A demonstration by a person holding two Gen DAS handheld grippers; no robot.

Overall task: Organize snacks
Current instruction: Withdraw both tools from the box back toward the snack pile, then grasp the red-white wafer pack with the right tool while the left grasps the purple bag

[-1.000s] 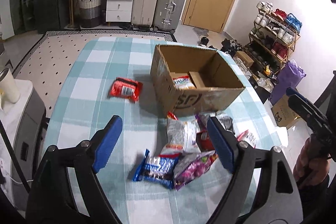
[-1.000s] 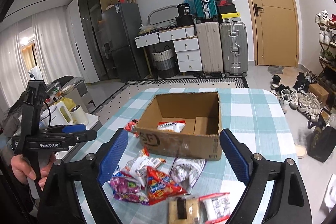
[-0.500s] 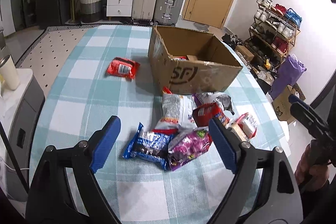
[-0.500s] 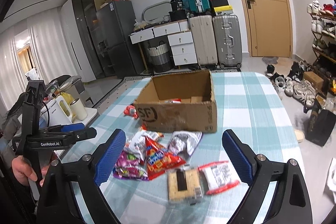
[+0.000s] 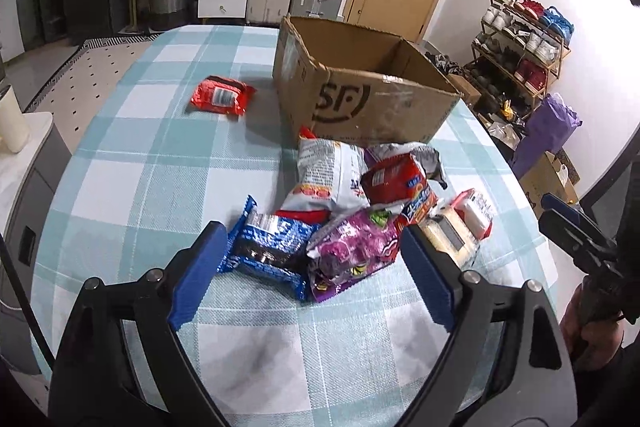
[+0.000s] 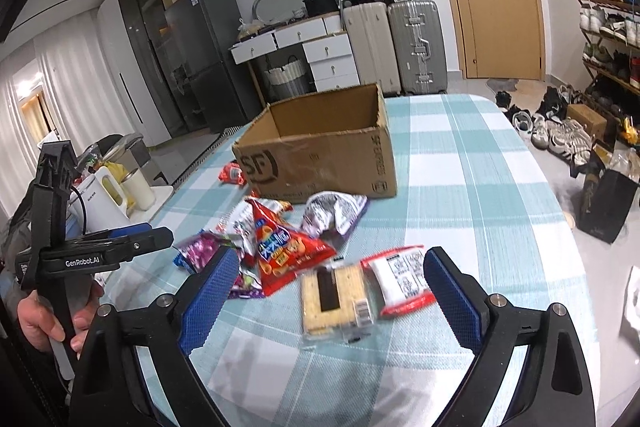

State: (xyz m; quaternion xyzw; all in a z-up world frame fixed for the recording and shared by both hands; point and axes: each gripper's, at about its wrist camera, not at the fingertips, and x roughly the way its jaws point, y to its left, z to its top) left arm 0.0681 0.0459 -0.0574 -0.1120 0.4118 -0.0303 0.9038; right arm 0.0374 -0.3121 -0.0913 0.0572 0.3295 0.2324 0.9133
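Snacks [image 5: 352,211] mostly lie on the counter [image 5: 132,163] below the cardboard box [image 5: 360,95] at frame centre, not yet packed, both grippers' jaws apart and empty.

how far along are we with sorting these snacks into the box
Early. Nothing can be counted as done: the cardboard box shows no contents from these angles. Nothing is in hand: the left gripper and right gripper hover open over the snack pile. Left: the whole pile, plus the red packet lying apart beside the box.

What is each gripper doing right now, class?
Left gripper: open, holding nothing.
Right gripper: open, holding nothing.
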